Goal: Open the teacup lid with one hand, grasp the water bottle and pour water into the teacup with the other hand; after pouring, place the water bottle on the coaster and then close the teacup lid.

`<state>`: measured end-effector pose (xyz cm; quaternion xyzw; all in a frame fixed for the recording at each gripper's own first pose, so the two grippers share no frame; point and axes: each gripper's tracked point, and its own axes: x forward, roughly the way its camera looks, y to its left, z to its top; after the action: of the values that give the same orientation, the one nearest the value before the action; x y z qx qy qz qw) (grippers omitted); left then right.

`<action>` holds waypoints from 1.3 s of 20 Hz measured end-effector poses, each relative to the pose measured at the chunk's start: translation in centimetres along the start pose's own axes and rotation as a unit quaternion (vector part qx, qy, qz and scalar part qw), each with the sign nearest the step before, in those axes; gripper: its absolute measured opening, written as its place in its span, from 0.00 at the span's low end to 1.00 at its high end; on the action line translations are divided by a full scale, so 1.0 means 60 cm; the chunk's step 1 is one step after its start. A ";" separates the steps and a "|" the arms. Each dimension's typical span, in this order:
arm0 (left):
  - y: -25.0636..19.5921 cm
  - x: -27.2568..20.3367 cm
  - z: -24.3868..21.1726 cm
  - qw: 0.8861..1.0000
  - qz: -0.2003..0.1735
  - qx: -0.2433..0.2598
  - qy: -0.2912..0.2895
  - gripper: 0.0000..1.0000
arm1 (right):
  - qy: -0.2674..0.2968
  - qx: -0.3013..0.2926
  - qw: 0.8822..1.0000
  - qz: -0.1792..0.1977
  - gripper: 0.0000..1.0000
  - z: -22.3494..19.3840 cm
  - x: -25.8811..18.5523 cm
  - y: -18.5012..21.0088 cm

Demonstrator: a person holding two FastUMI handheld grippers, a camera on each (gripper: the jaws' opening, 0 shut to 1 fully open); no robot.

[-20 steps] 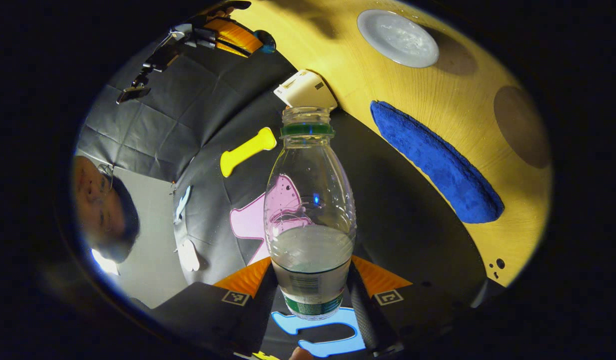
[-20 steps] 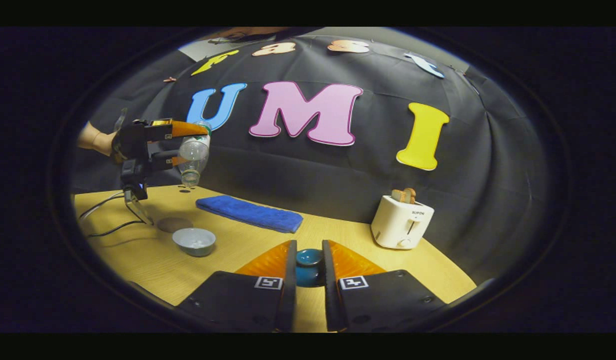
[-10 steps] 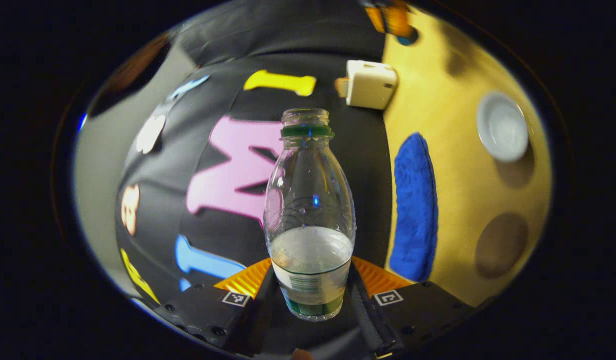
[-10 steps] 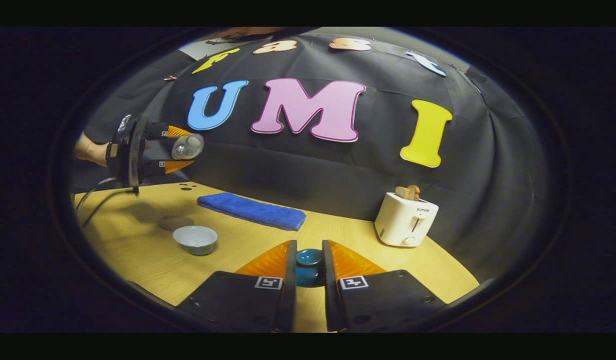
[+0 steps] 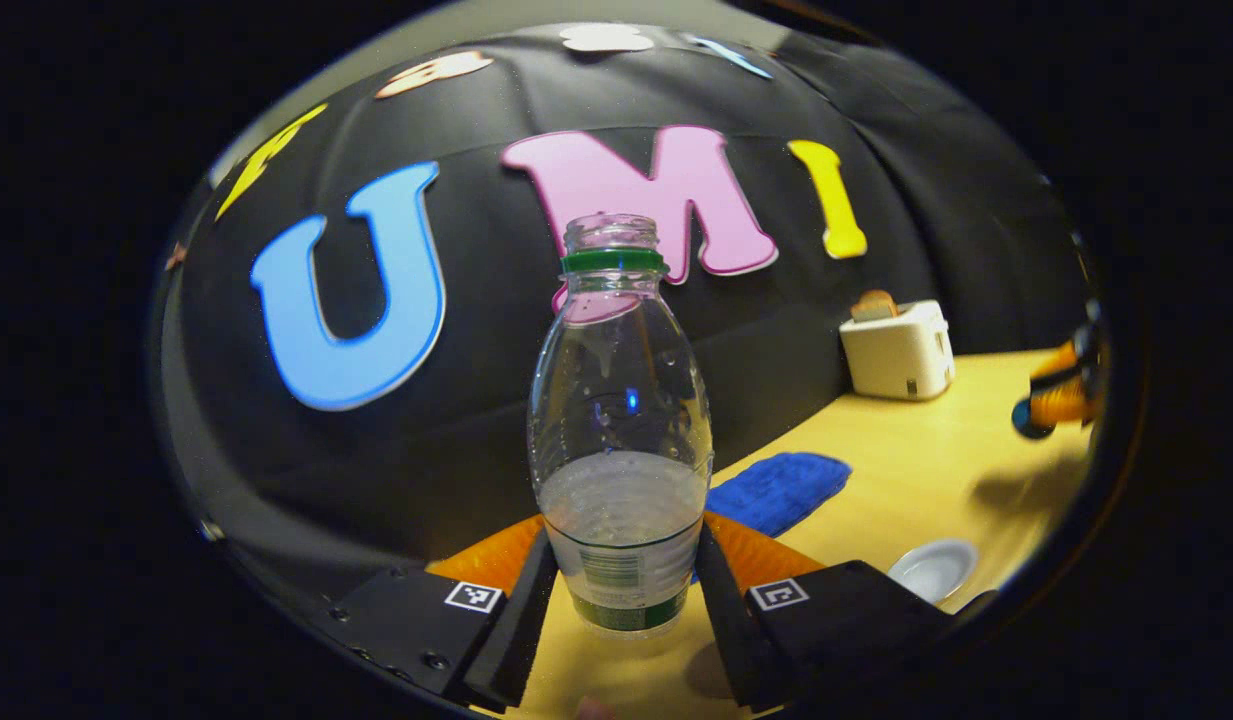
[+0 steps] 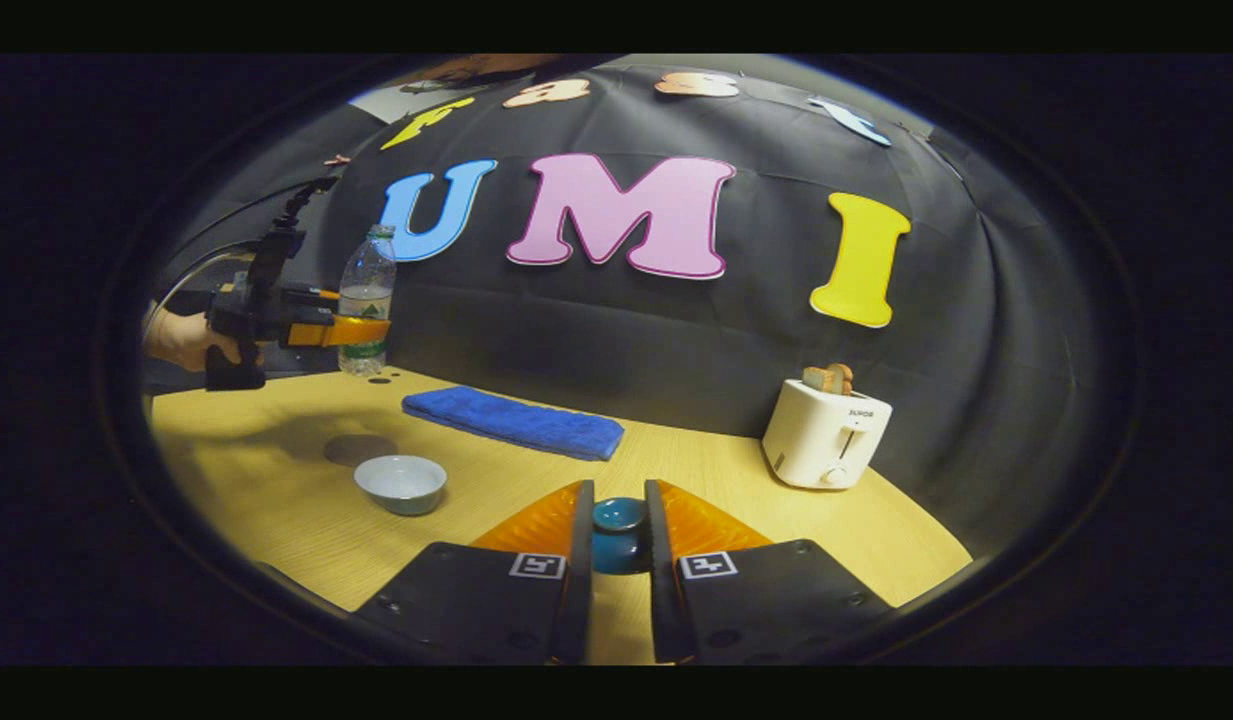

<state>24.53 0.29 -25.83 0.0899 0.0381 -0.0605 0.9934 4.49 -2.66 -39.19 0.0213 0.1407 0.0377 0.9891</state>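
I'm holding the uncapped water bottle (image 5: 620,430) upright above the table (image 6: 276,520), left gripper (image 5: 621,590) clamping its labelled base, clear body roughly a third full, while my right gripper (image 6: 616,535) is pinching the teal teacup lid (image 6: 617,520) knob.

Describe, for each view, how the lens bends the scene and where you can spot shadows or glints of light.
Left gripper view: the fisheye bows the table edge, and a small blue glint sits on the water bottle. Right gripper view: the wall cloth bulges outward, a soft shadow falls on the table near the coaster beside the teacup, and the toaster is sharp.
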 end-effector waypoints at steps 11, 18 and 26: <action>-0.031 -0.040 -0.140 0.981 -0.002 -0.174 0.079 0.76 | 0.001 -0.005 1.000 0.001 0.31 -0.001 0.003 0.001; -0.043 -0.036 -0.159 0.982 -0.004 -0.166 0.086 0.80 | 0.003 -0.008 1.000 0.006 0.31 -0.002 -0.001 0.008; -0.069 -0.044 -0.174 0.984 -0.021 -0.145 0.102 0.84 | 0.007 -0.005 1.000 0.017 0.22 -0.005 0.011 0.024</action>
<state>20.68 -1.56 -36.55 -0.0507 0.1491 -0.0656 0.9853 4.92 -1.15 -39.56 0.0182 0.1473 0.0551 0.9874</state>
